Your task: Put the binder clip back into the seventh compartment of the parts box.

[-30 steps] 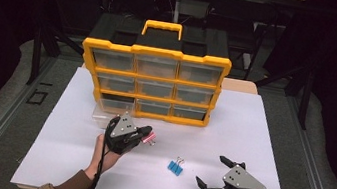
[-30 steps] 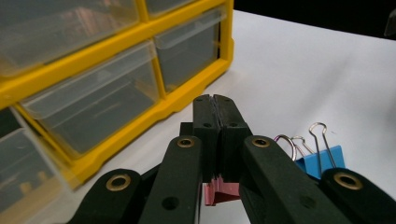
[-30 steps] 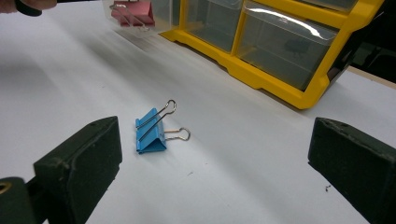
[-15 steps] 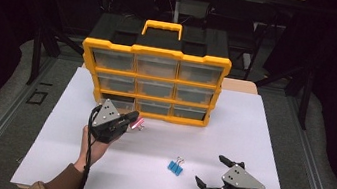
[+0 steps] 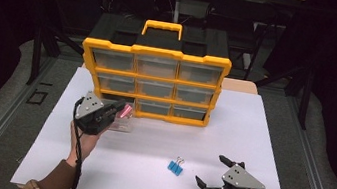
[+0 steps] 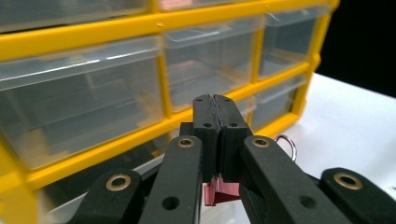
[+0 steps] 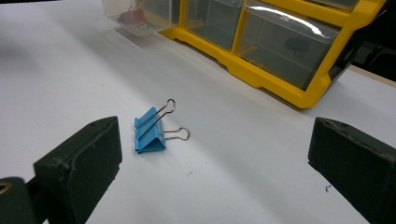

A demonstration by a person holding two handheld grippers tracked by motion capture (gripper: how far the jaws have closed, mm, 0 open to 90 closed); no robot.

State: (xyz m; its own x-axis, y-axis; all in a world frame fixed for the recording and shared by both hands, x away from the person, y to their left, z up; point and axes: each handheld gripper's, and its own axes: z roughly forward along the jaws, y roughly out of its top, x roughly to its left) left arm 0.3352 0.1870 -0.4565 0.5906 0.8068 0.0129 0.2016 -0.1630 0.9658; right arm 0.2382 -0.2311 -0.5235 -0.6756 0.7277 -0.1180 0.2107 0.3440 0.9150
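Note:
My left gripper [image 5: 116, 111] is shut on a pink binder clip [image 5: 126, 112], held just above a clear drawer [image 5: 123, 127] that lies pulled out on the table. In the left gripper view the jaws are pressed together [image 6: 216, 116], and the pink clip [image 6: 223, 192] and its wire loop show below them. A blue binder clip [image 5: 176, 167] lies on the white table [image 5: 261, 138]. My right gripper [image 5: 211, 170] rests open at the front right, its jaws wide on either side of the blue clip [image 7: 149, 133] but well short of it.
A yellow organiser [image 5: 157, 52] with clear drawers and a top handle stands at the back of the table. Its lower-left slot [image 5: 110, 98] is dark, with no drawer in it. The pulled-out drawer [image 7: 135, 18] holds something red. A dark floor surrounds the table.
My left gripper has carried the pink clip to the left and farther from the person, from mid-table to over the pulled-out drawer. The right gripper and the blue clip have stayed put.

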